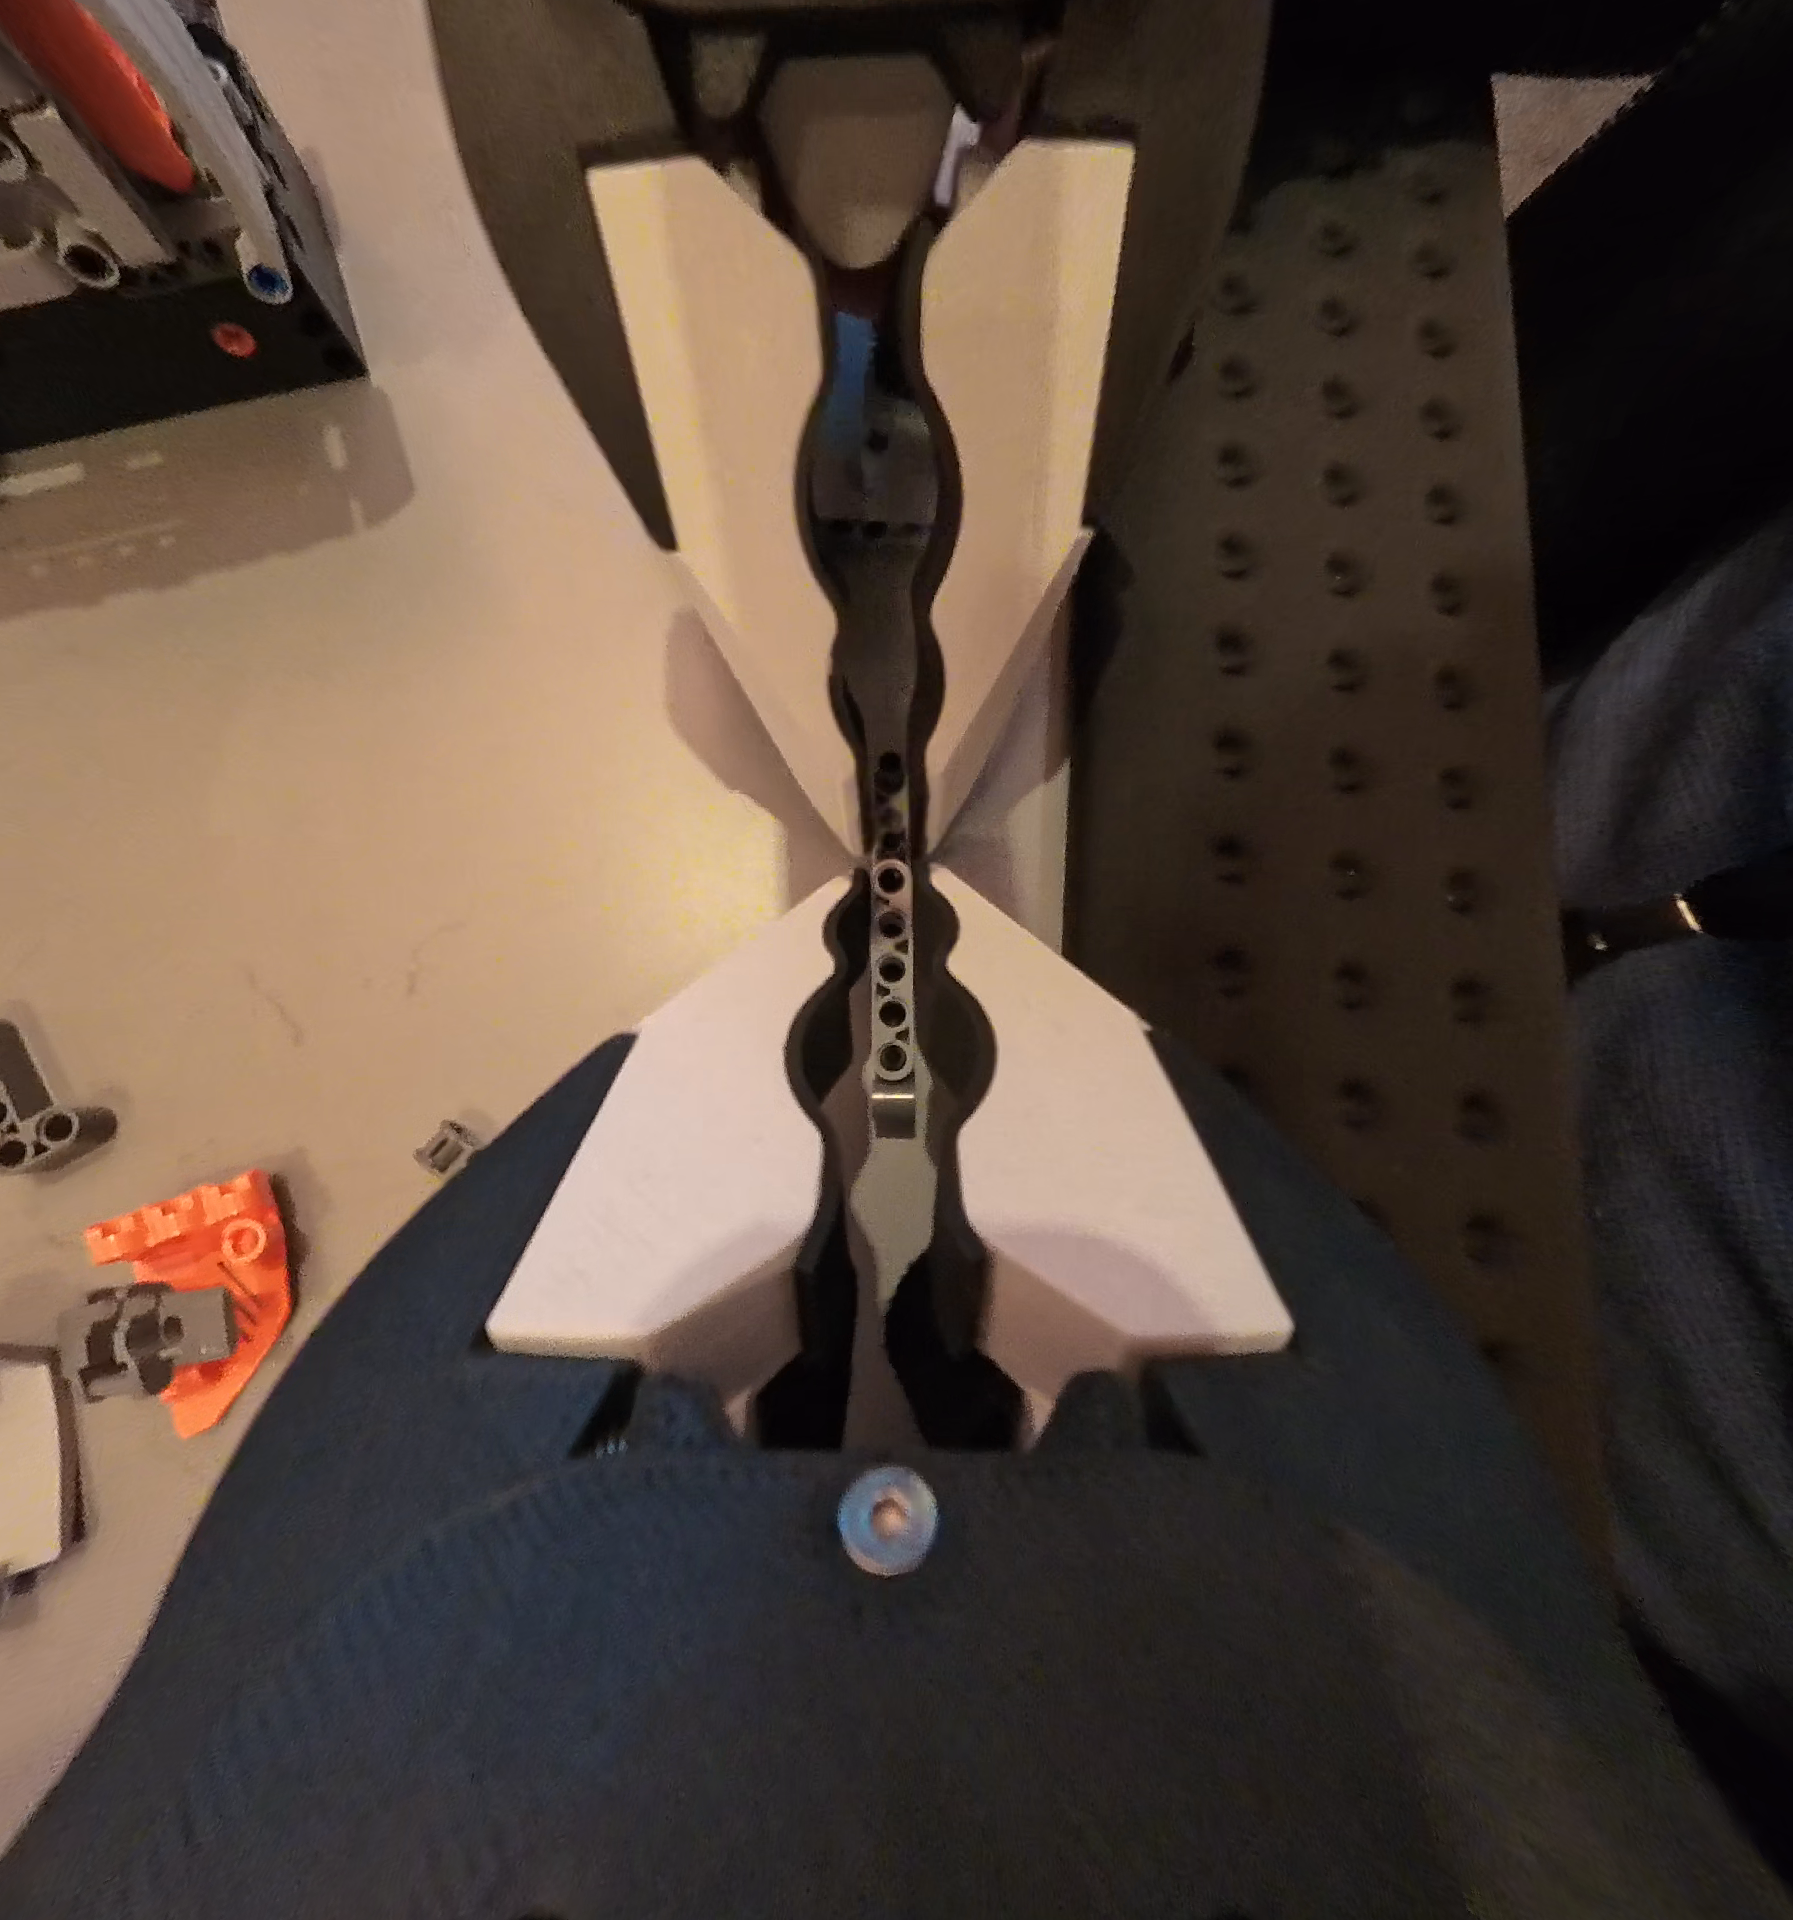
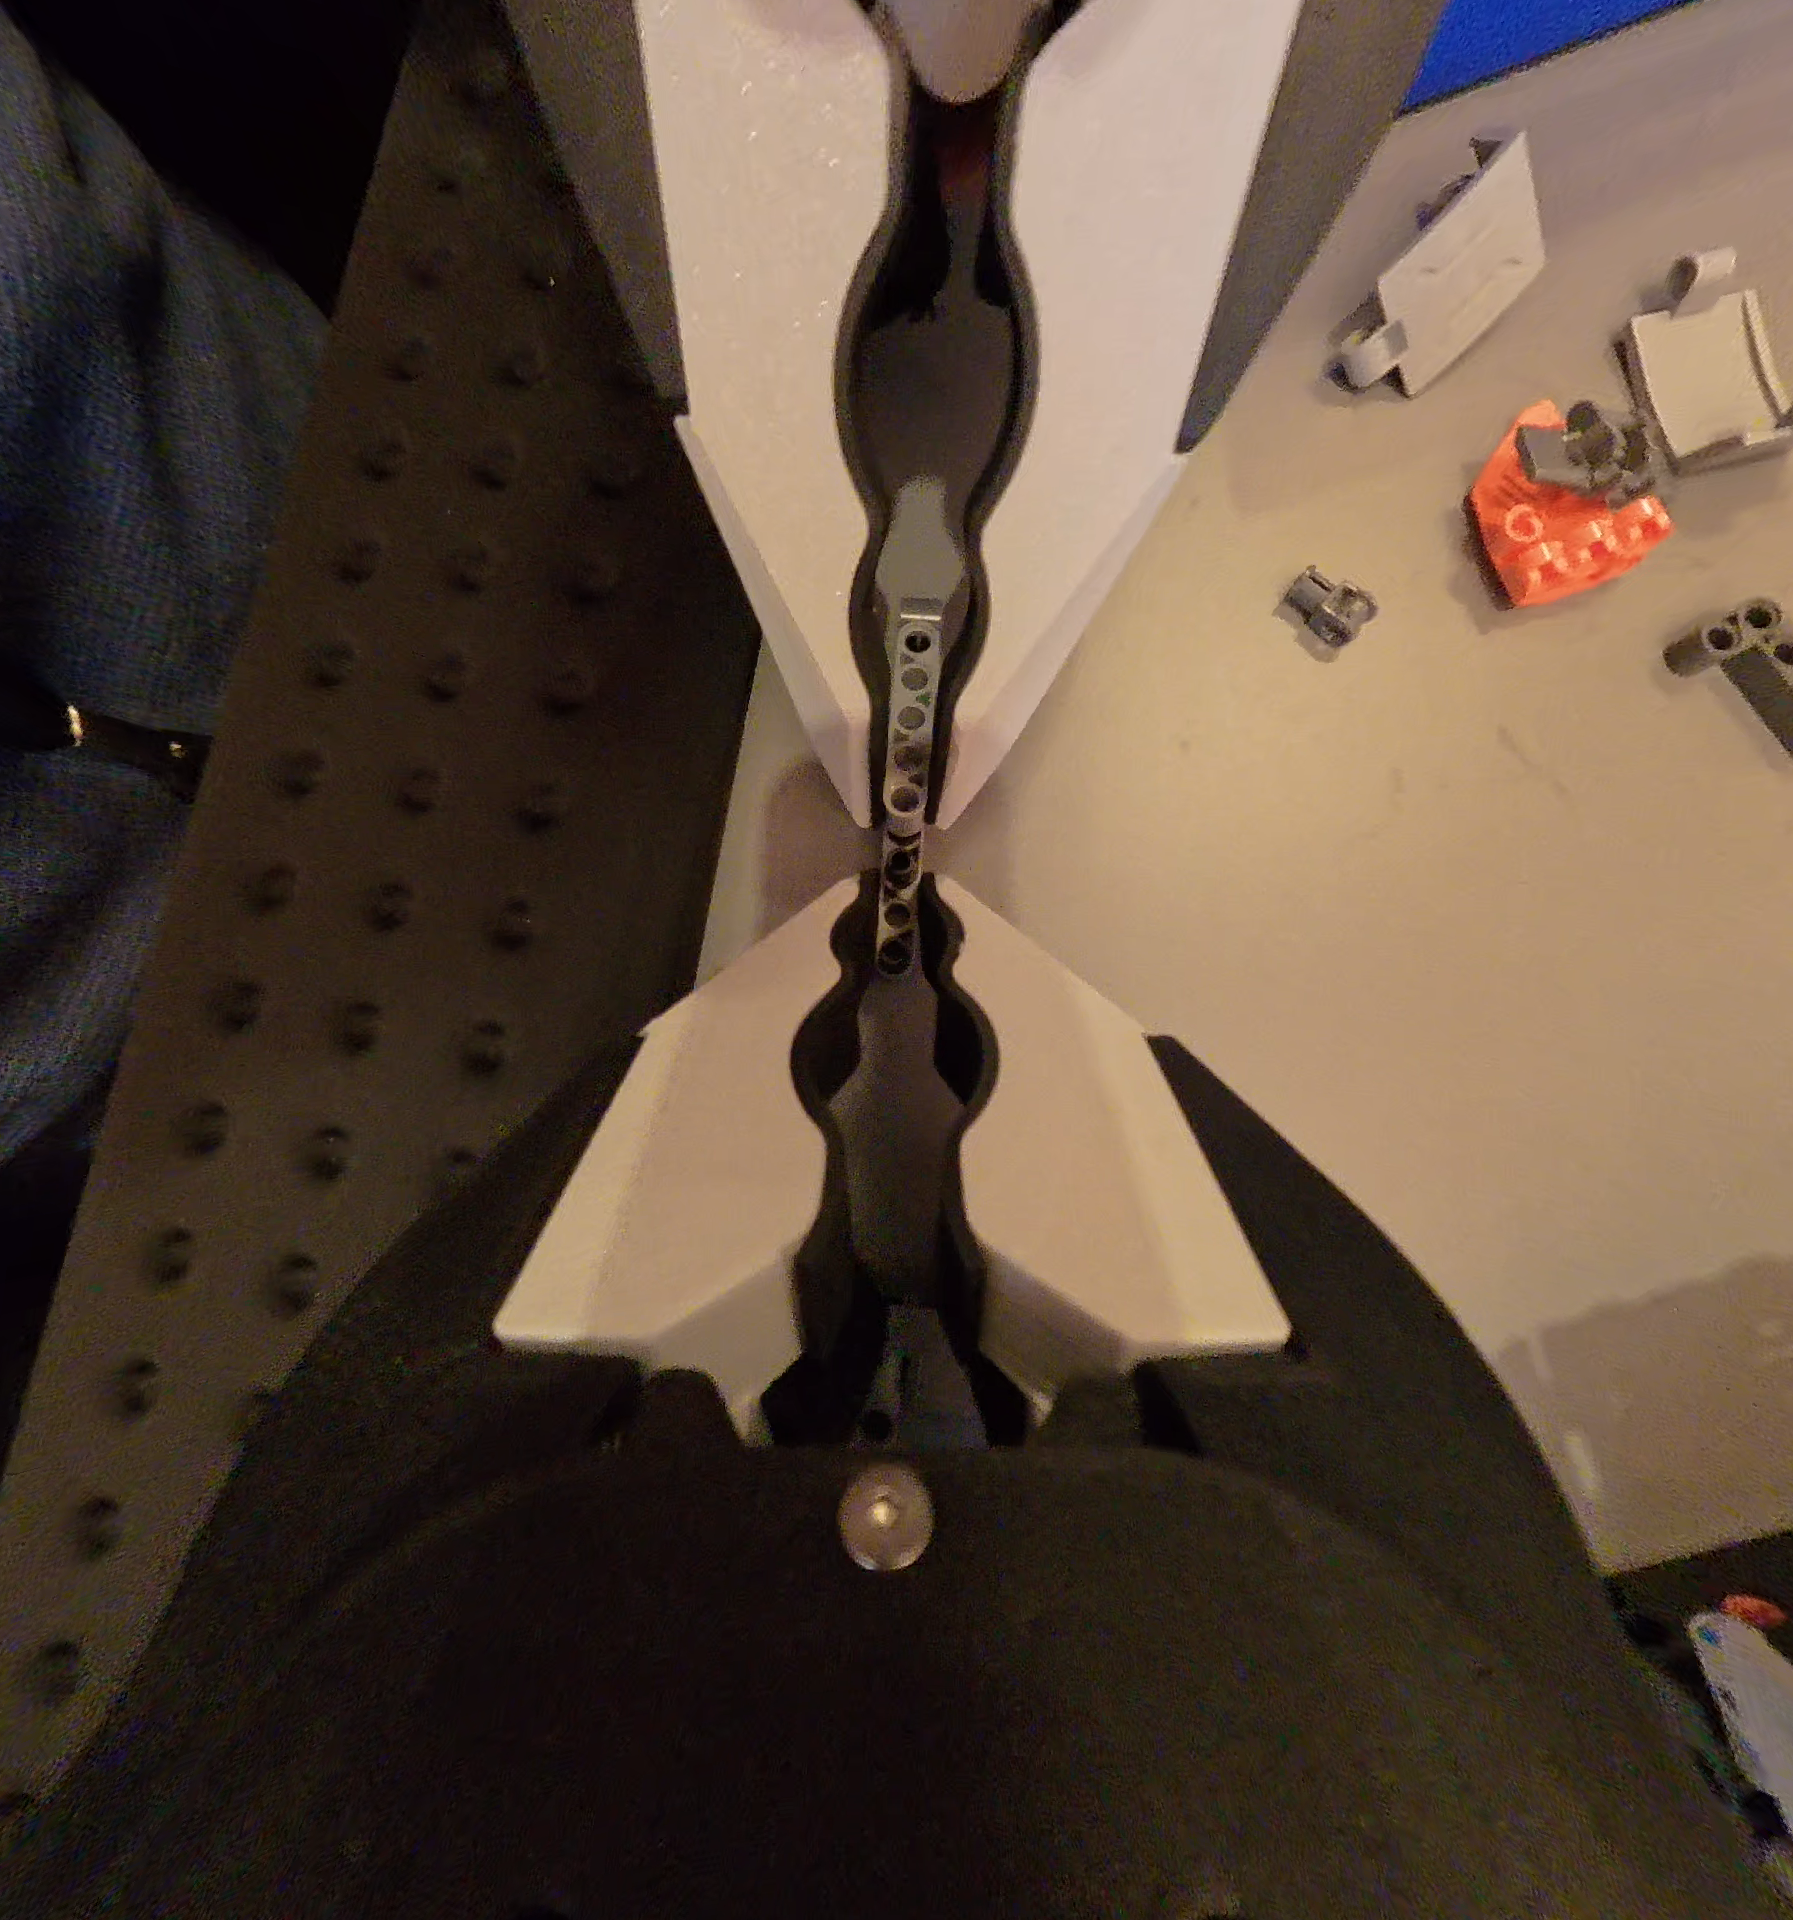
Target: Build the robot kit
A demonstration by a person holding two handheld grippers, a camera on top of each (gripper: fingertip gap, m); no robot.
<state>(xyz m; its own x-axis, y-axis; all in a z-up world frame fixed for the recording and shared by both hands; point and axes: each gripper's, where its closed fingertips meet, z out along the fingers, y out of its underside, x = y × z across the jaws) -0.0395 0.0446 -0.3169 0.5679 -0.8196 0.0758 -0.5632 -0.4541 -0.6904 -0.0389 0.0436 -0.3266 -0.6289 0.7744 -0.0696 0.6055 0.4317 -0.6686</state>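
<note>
Above the bench's near edge, two pairs of tongs meet tip to tip, one beam in each. The left tongs (image 1: 892,883) are clamped on a light grey beam (image 1: 890,971), a slim perforated strip with a row of round holes, its long axis running along the fingers and its free end pointing at the opposite tongs. The right tongs (image 2: 897,883) are clamped on a dark grey beam (image 2: 897,925), likewise holed and lying along the fingers; the two beams look end to end, in one line, though contact cannot be told. Farther in on the beige bench (image 2: 1287,987) lie loose parts: an orange curved piece (image 1: 196,1299), a dark L-shaped beam (image 1: 9,1101), a small grey connector (image 2: 1328,608) and white panels (image 2: 1463,260). A studded dark plate (image 1: 1328,727) runs along the bench's near edge.
</note>
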